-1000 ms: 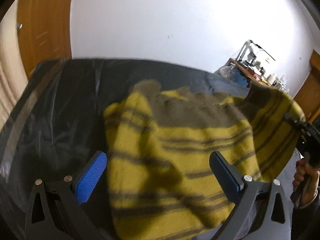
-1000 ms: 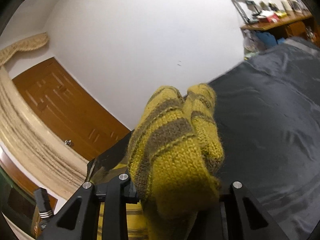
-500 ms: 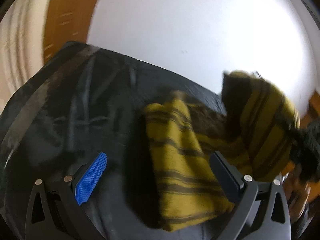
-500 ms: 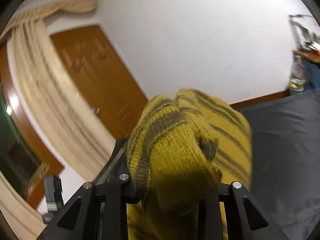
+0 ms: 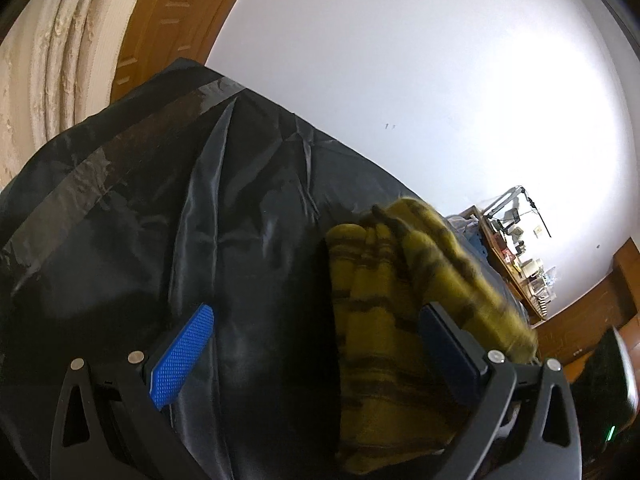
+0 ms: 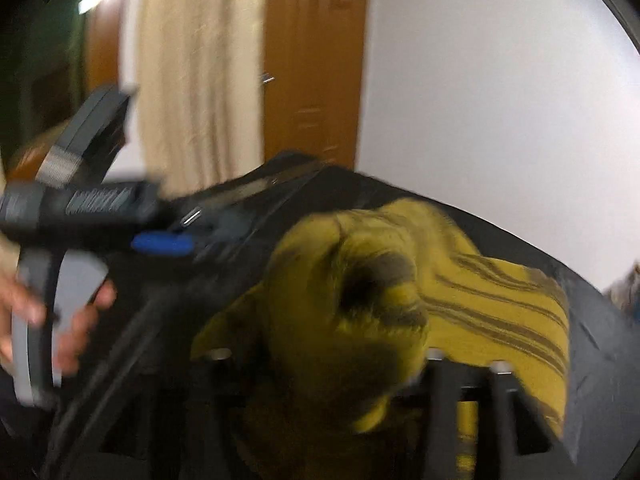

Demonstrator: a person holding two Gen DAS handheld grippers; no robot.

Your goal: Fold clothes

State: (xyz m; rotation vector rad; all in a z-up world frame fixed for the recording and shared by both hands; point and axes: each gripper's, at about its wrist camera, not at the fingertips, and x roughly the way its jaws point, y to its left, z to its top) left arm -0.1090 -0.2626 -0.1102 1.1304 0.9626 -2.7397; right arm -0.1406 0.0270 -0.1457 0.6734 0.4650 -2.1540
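Note:
A yellow knitted sweater with grey-brown stripes lies folded on the black-covered table. My left gripper is open, its blue pads wide apart, and the sweater's left edge lies between them, closer to the right pad. My right gripper is shut on a bunched part of the sweater, which hides its fingertips. The rest of the sweater lies flat to its right. The left gripper also shows in the blurred right wrist view, held by a hand.
A wooden door and a cream curtain stand behind the table at the left. A cluttered wooden desk stands at the far right by the white wall.
My right gripper has carried the bunched sweater part over and down onto the rest. The sweater now lies narrower, to the right of my left gripper. Both views have swung left.

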